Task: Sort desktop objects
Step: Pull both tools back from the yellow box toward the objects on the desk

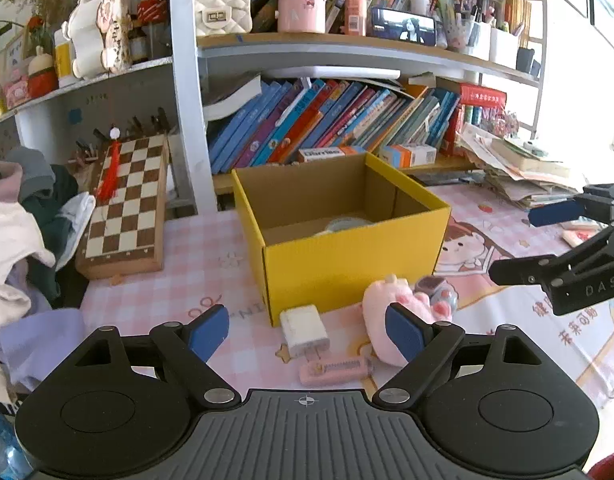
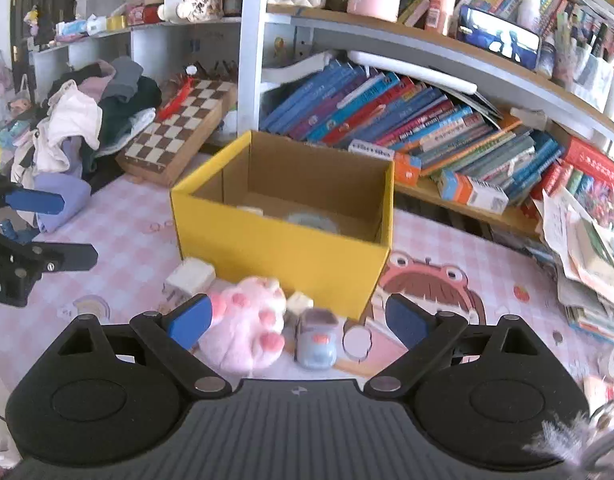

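The surface [image 1: 179, 280] wore a pink checked cloth printed with cartoon figures. On it stood an open yellow box [image 1: 339, 268]. In front of the box lay a white charger [image 1: 305, 330], a pink paw plush [image 1: 403, 312], a small blue toy car [image 2: 317, 338] and a pink comb [image 1: 335, 370]. A chessboard [image 1: 127, 204] rested at the left beside a heap of clothes [image 1: 23, 232], and a stack of papers [image 1: 523, 172] sat at the right.
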Tool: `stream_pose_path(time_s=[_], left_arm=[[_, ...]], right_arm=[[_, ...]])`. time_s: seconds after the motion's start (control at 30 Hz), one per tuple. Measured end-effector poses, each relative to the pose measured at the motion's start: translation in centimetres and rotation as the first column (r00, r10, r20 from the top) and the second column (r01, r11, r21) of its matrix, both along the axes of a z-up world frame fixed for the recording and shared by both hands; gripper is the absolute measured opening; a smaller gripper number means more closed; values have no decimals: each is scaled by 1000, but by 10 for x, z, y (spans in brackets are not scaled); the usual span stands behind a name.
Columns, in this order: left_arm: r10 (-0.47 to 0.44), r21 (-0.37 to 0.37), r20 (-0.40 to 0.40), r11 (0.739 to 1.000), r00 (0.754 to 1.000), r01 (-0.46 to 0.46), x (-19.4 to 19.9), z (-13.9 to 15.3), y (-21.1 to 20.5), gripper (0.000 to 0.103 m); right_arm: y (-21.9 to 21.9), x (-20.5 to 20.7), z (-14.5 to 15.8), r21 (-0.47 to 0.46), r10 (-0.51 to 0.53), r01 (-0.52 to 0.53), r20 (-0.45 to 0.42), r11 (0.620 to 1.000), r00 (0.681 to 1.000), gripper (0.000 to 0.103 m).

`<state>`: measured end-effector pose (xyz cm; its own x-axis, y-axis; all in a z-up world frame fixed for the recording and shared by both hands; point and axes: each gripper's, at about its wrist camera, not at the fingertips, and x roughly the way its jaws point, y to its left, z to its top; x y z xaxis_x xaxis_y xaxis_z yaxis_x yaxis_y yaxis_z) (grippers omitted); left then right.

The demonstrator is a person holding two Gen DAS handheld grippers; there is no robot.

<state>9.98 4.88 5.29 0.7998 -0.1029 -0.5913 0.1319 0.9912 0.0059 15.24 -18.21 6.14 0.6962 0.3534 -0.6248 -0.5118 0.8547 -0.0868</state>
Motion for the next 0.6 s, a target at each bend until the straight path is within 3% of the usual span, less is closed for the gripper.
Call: stream_pose_path(time_s=[0.6], left_arm=[[-32,47,-108,998,994,38,-36,-39,-7,88]], right_arm=[[-19,-54,-49,-44,-139,136,-98,990,985,94]])
